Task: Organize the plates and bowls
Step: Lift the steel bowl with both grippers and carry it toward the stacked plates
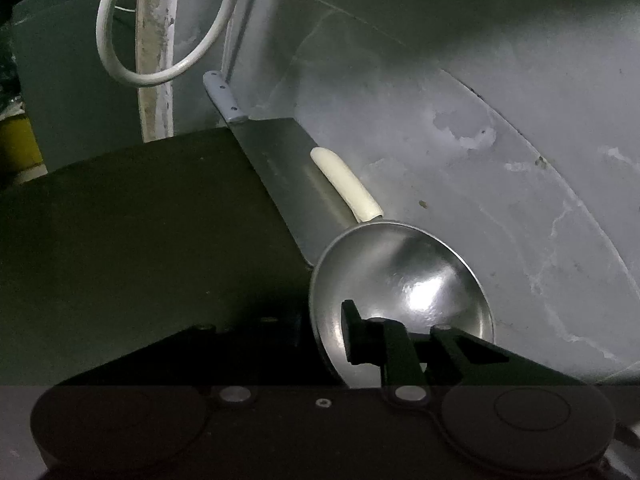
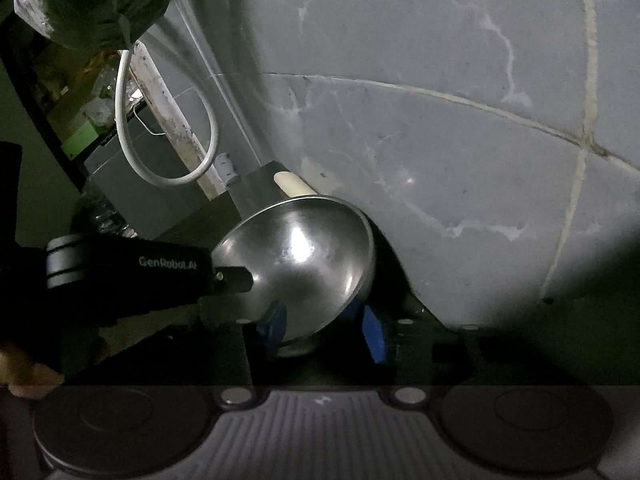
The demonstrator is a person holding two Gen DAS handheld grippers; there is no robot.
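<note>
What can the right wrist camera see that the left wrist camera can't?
Only the right wrist view shows the right gripper, with its blue pads on either side of the bowl's base. It also shows the lettering on the left gripper and a dark green bag up top.

Only the left wrist view shows the long stretch of knife blade and a yellow thing at the left edge.

Both show the steel bowl pinched at its rim by the left gripper, the white cable loop, the cream handle and the grey wall.
</note>
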